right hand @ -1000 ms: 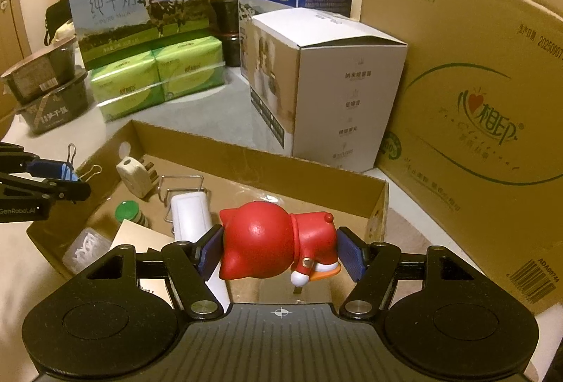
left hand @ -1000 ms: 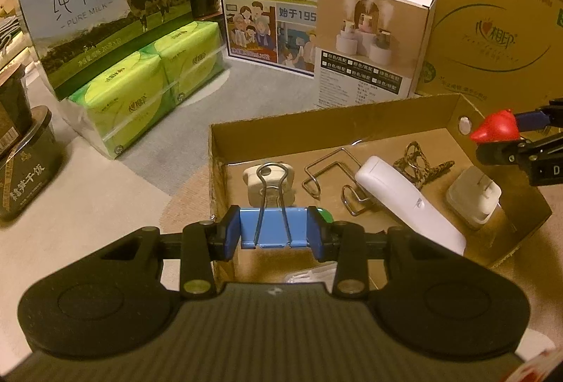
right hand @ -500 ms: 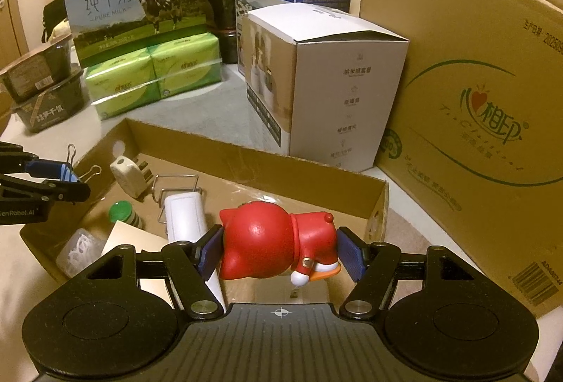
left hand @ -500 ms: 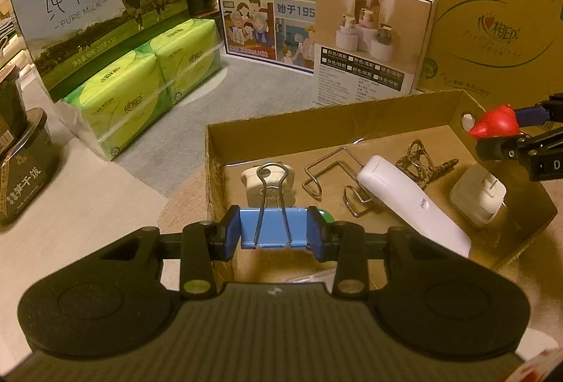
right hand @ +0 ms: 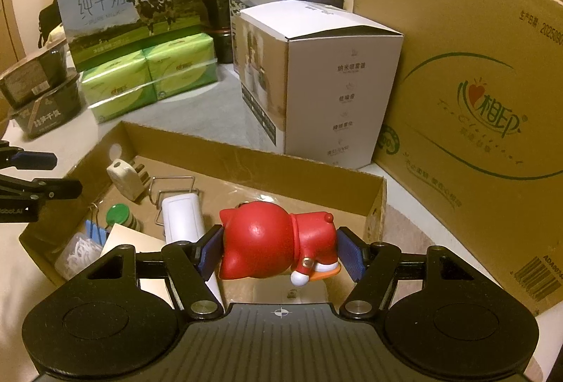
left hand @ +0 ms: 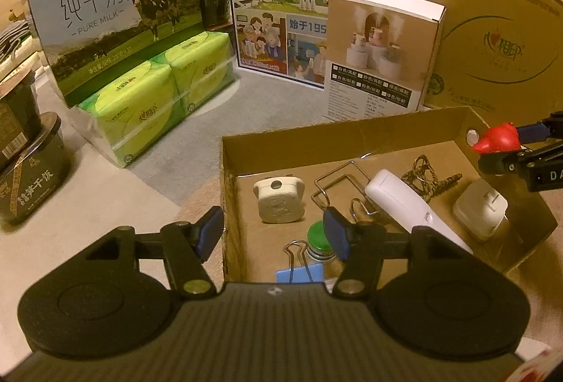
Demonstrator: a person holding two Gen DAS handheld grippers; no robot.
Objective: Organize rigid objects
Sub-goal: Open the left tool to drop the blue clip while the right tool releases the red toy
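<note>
Opening over the box (left hand: 355,135), my left gripper (left hand: 273,230) has nothing between its pads; the blue clip (left hand: 299,267) lies inside below it, beside a green cap (left hand: 318,236). Only my right view shows the right gripper (right hand: 279,250) clamped on the red figure (right hand: 278,241) above the box's near side.

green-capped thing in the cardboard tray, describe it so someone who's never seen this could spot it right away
Find the shallow open cardboard tray in front of the white product box. At its near-left end, next to the blue binder clip and in front of the cream plug adapter, stands a small bottle. Its round bright green cap is the only green thing in the tray.
</note>
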